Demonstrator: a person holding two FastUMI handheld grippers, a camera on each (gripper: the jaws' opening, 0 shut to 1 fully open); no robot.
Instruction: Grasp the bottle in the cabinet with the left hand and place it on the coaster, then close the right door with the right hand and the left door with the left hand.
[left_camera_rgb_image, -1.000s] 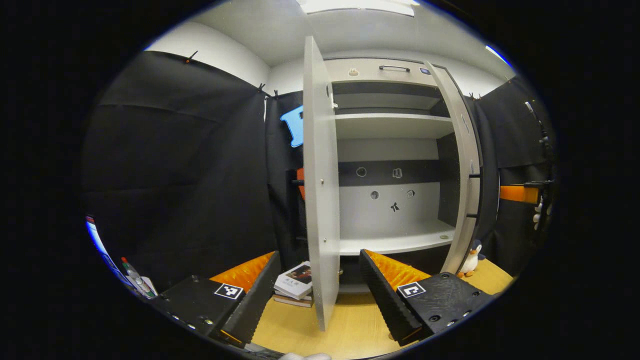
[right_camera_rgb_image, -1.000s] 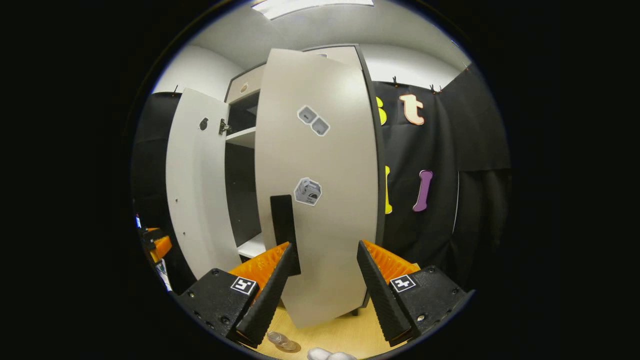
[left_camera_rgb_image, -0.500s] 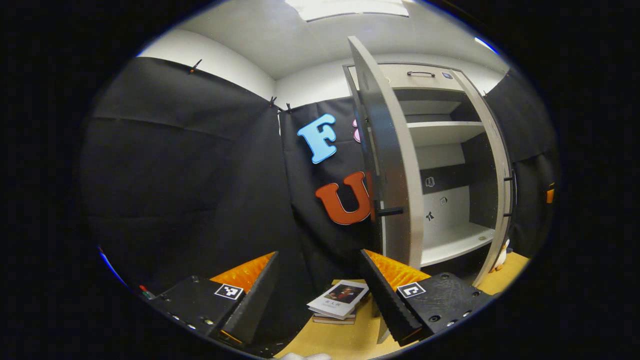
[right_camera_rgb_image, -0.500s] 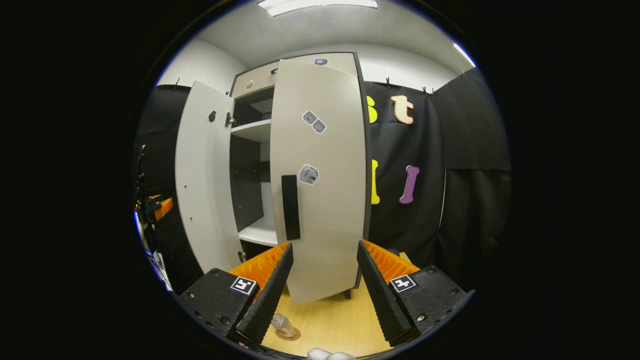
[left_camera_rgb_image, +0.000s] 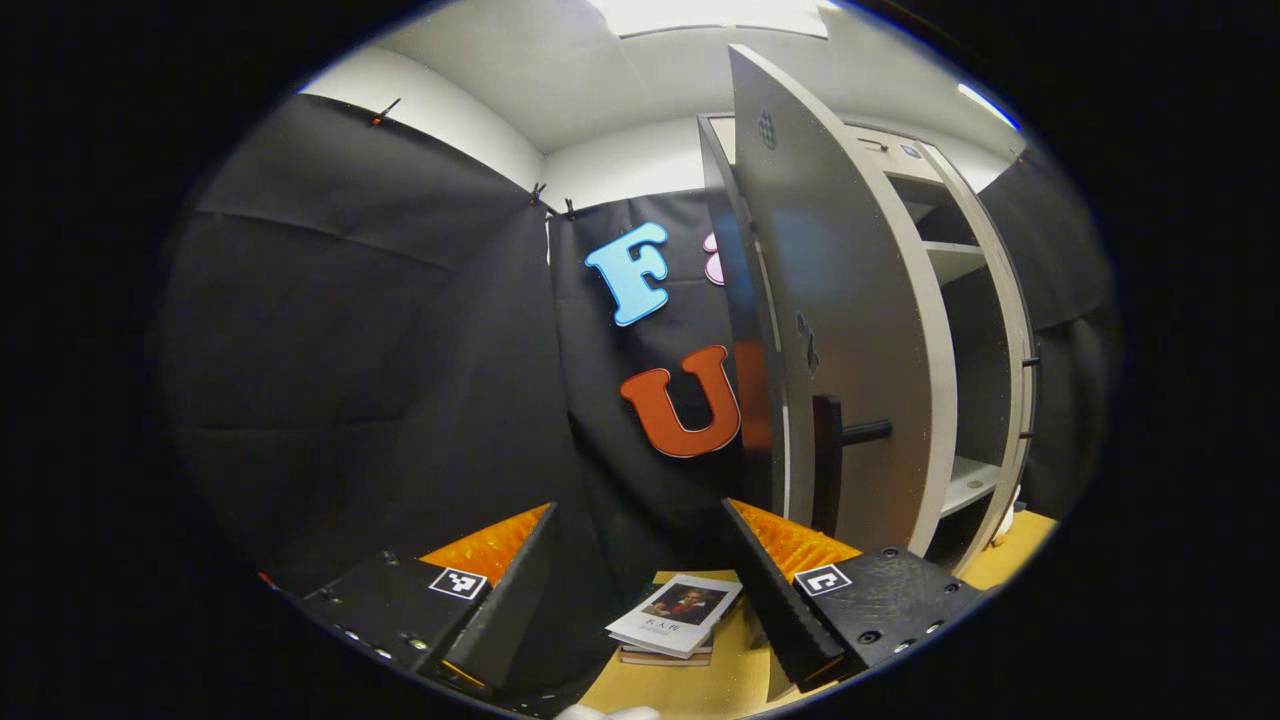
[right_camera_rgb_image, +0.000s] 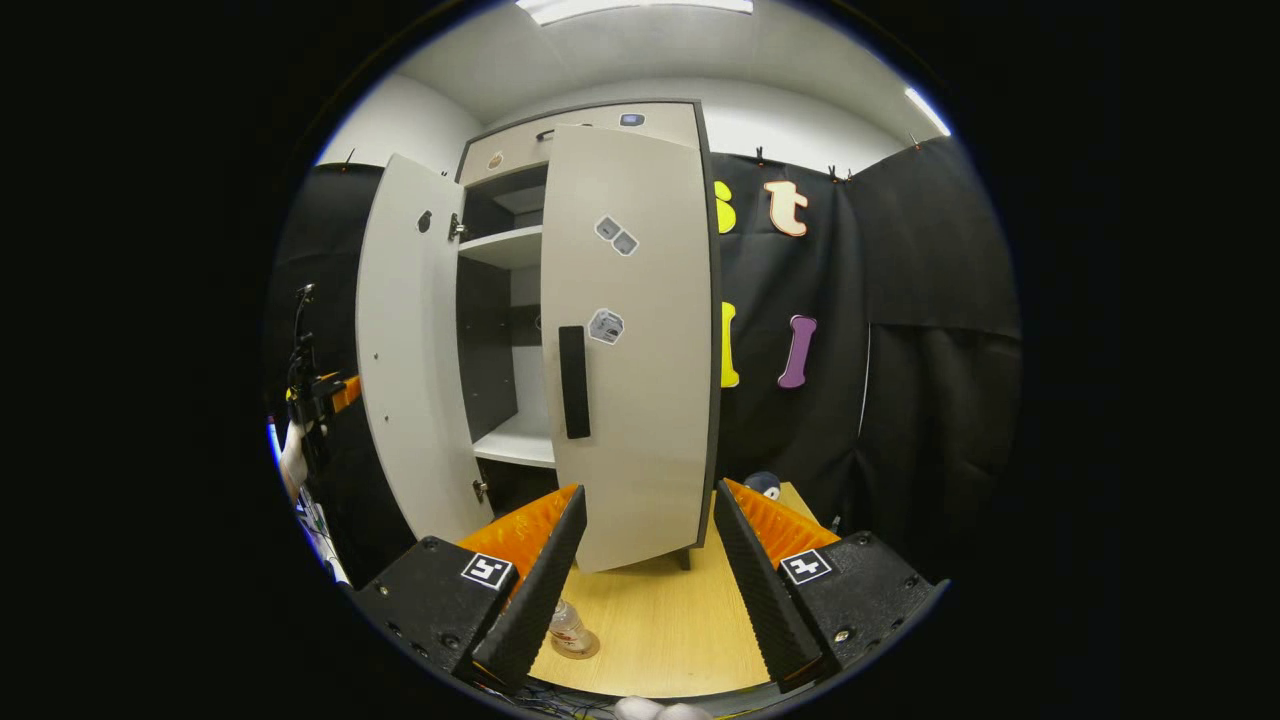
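- The left gripper (left_camera_rgb_image: 640, 590) hung with its jaws spread wide and nothing between them; just ahead and to its right stood the cabinet's left door (left_camera_rgb_image: 850, 330), swung partly out, its dark bar handle (left_camera_rgb_image: 828, 460) just above the right finger (left_camera_rgb_image: 790, 590).
- Below and between the fingers, a small stack of books (left_camera_rgb_image: 672, 622) lay on the wooden tabletop (left_camera_rgb_image: 690, 685); past the door's edge, to the right, the cabinet shelves (left_camera_rgb_image: 960, 262) showed.
- The right gripper (right_camera_rgb_image: 645, 575) was likewise open and held nothing; straight ahead of it stood the right door (right_camera_rgb_image: 630, 340), nearly shut, its black handle (right_camera_rgb_image: 573, 382) above the left finger (right_camera_rgb_image: 530, 590).
- The bottle (right_camera_rgb_image: 568, 630) stood upright on the coaster (right_camera_rgb_image: 585, 648) on the table, low and just beside the right gripper's left finger; I could not tell whether they touched.
- Far to the left of the right gripper, beyond the open left door (right_camera_rgb_image: 405, 350), the other gripper (right_camera_rgb_image: 315, 395) was visible in a hand.
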